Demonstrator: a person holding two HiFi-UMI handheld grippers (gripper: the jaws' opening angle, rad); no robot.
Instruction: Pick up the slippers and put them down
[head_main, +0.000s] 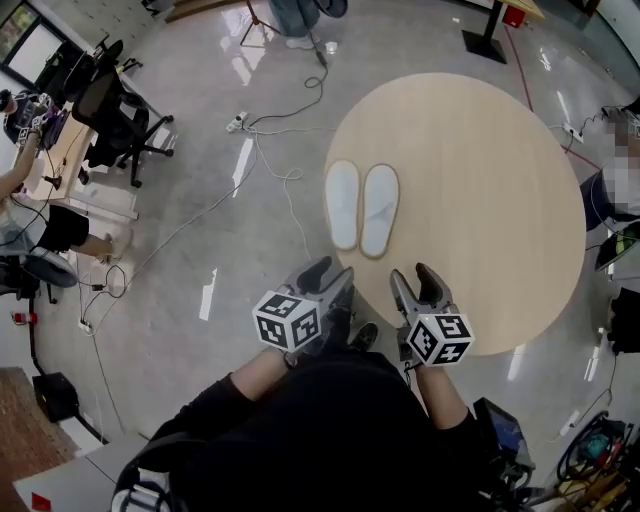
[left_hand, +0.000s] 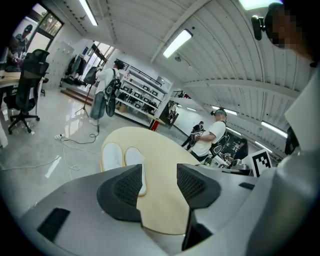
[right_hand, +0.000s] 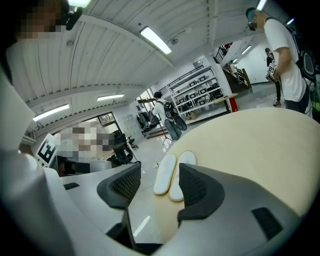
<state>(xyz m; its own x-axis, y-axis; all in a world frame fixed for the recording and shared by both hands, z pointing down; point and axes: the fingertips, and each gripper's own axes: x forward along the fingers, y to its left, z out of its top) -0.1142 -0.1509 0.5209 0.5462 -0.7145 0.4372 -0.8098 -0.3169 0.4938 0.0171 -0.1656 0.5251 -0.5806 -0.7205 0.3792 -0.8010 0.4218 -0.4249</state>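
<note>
Slippers (head_main: 362, 208) on round table (head_main: 480, 170), glossy floor (head_main: 190, 190), left tongs (head_main: 330, 273) and right tongs (head_main: 416, 276) apart

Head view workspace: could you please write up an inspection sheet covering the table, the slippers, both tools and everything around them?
Surface: round light wooden table, bare apart from the slippers.
Job's things: pair of flat white slippers, side by side, lying near the table's left edge.
Clutter: nothing seen on the table.
Grippers: left tool and right tool both open and empty, short of the slippers.
Cables: white cables and a white power strip on the floor left of the table.
Surroundings: glossy grey floor; black office chair; storage shelves in the background.
</note>
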